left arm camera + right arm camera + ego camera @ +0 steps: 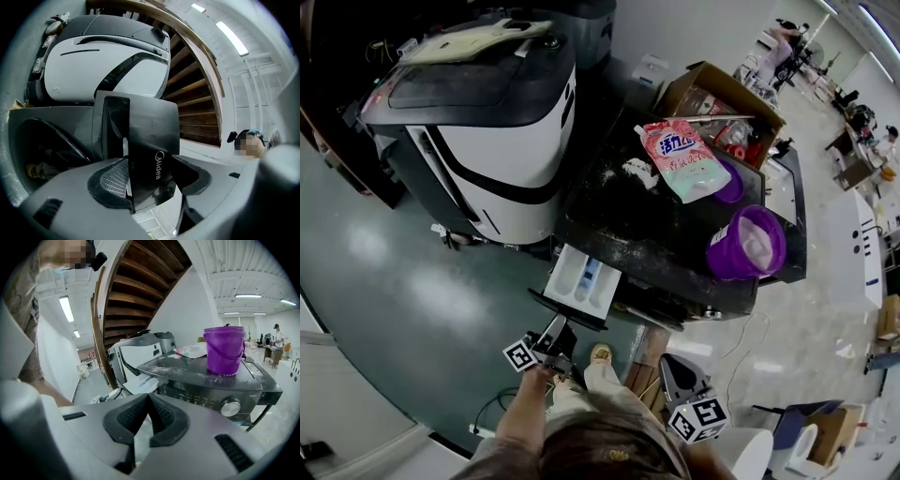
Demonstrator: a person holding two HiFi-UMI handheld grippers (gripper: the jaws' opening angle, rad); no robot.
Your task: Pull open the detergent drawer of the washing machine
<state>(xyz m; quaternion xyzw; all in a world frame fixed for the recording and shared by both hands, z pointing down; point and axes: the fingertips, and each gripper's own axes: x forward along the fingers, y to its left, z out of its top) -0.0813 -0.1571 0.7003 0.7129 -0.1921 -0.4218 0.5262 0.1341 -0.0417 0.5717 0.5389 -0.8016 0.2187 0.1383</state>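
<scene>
The dark washing machine (656, 234) stands ahead with its white detergent drawer (581, 277) slid out toward me. My left gripper (555, 330) is at the drawer's dark front edge. In the left gripper view that dark front panel (150, 154), marked Midea, fills the gap between the pads, and the left gripper (152, 177) is shut on it with the jaws wide. My right gripper (670, 367) hangs lower right, apart from the machine. In the right gripper view the right gripper (149, 401) is shut with nothing in it, and the drawer (140, 383) shows beyond.
A purple bucket (747, 242) and a pink detergent bag (680, 159) lie on the machine's dusty top. A white and black machine (487, 122) stands close on the left. An open cardboard box (722, 103) is behind. The control knob (229, 406) faces me. My foot (600, 354) is below the drawer.
</scene>
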